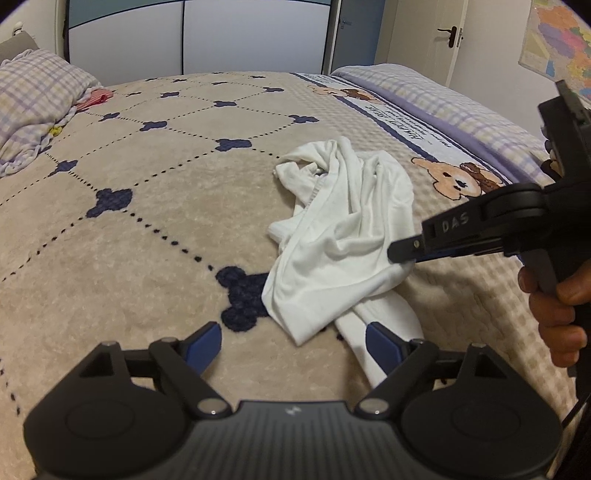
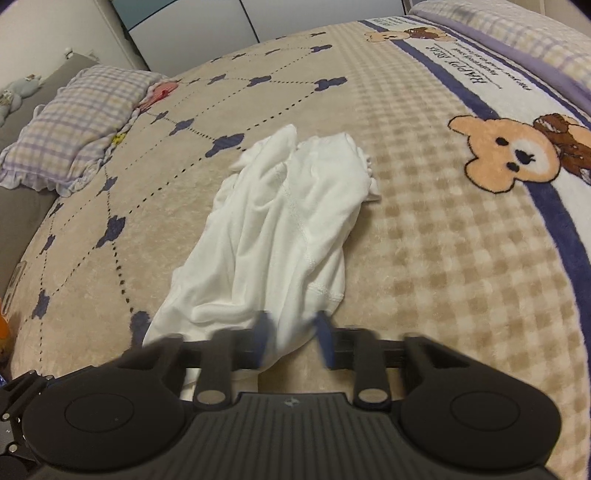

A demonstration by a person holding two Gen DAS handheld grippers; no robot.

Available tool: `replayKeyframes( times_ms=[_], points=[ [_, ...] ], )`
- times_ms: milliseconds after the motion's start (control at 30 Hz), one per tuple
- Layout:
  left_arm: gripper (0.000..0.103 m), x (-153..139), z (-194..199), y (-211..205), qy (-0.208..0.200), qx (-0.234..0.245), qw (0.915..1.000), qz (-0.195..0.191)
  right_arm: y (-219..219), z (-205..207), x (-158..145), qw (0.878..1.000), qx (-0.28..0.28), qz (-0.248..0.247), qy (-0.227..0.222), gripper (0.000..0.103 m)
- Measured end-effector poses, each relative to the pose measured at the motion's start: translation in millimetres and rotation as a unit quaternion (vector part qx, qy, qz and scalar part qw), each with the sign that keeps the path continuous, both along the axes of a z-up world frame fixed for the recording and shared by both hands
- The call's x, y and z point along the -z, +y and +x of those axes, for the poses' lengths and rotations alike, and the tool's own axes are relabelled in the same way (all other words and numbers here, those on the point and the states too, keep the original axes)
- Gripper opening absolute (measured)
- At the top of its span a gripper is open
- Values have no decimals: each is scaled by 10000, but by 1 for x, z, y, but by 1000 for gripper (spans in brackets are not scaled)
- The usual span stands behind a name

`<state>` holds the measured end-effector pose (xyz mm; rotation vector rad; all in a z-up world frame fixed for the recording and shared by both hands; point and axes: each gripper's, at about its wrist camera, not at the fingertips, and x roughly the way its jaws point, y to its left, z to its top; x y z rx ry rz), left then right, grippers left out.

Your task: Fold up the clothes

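My left gripper [image 1: 293, 347] hangs over the near part of the bed with its jaws spread wide and nothing between the blue pads [image 1: 207, 343]. The near tail of the white garment [image 1: 343, 229] runs just beside the right-hand pad; I cannot tell whether it touches.

The garment lies crumpled and unfolded on the beige blanket [image 1: 147, 240], a little right of the middle. It straddles the line where the dotted pattern with navy clover shapes meets the checked strip. Its bunched end is on the far side, its looser folds towards me.

My right gripper [image 1: 400, 254] comes in from the right, held in my hand [image 1: 557, 317]. Its tips are closed on the garment's right edge. From its own camera the fingers are blurred and white cloth sits between them — a pinch on fabric, as far as I can tell.

Further right on the blanket there is a bear picture [image 1: 454, 181]. A checked pillow [image 1: 33, 96] sits at the far left — and pale wardrobe doors [image 1: 221, 33] stand beyond the bed.
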<state>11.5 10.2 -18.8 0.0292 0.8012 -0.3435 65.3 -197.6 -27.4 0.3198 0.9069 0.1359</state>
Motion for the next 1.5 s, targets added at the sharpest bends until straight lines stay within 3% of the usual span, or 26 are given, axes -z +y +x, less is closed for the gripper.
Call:
replayKeyframes(
  times_ms=[333,667,933,1133,1267,1500],
  points=[
    [86,-8,-4,-5,-245,119,9996,-79,0,-18,-29,9974,-235,498,-471,3],
    [86,-6,8,-2,-20,-157,9991,-384,-38,-38,-41,9965,327,-193,-743,3],
    [86,0,23,-15,206,-256,9971,-688,-79,-48,-33,9950,700,-433,-572,3],
    [77,10,38,-25,542,-467,9897,-1238,-87,-54,-24,9954,595,-641,-395,3],
    [61,15,45,-32,732,-543,9834,-1567,-89,-55,-17,9958,468,-742,-254,3],
    [55,17,51,-40,614,-603,9813,-1724,-96,-55,-14,9959,470,-759,-124,7]
  ],
)
